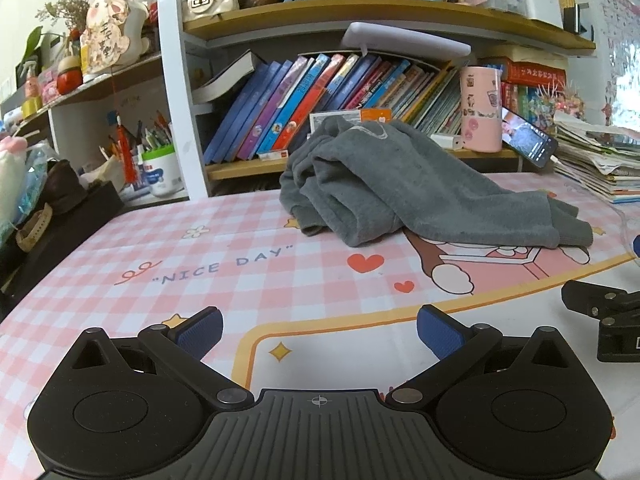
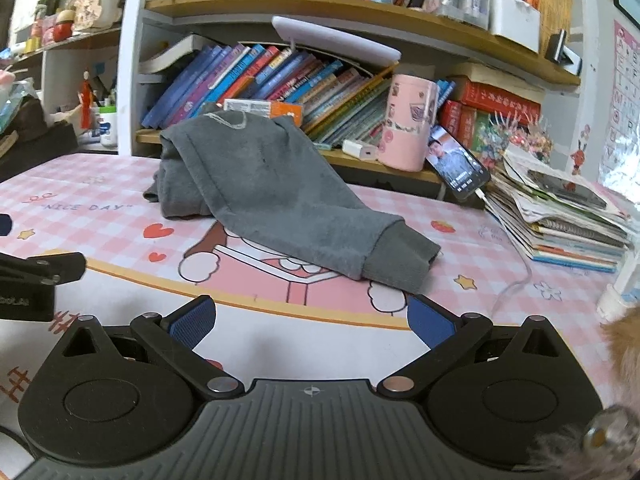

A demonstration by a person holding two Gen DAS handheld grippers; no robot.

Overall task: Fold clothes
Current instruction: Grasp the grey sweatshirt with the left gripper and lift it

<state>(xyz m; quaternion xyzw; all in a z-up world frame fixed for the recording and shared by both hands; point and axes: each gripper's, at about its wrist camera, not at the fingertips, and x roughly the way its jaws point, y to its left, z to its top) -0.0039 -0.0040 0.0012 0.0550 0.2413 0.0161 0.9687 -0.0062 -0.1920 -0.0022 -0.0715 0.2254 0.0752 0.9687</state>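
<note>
Grey sweatpants (image 1: pixel 400 184) lie crumpled at the far side of the desk mat (image 1: pixel 240 264), bunched high by the bookshelf (image 1: pixel 360 88), one cuffed leg trailing right and nearer. Bare mat lies between them and both tongs. Left gripper (image 1: pixel 318 334) and right gripper (image 2: pixel 312 322) are spread wide, holding nothing. A paper stack (image 2: pixel 560 220) lies at the far right.

A pink checked table mat (image 1: pixel 240 248) printed "NICE DAY" covers the desk. Behind it a bookshelf (image 1: pixel 360 20) holds slanted books (image 1: pixel 304 96); on its lowest board stand a pink cup (image 2: pixel 408 124) and a leaning phone (image 2: pixel 458 168). Right of the phone lies a paper stack (image 2: pixel 560 220).
</note>
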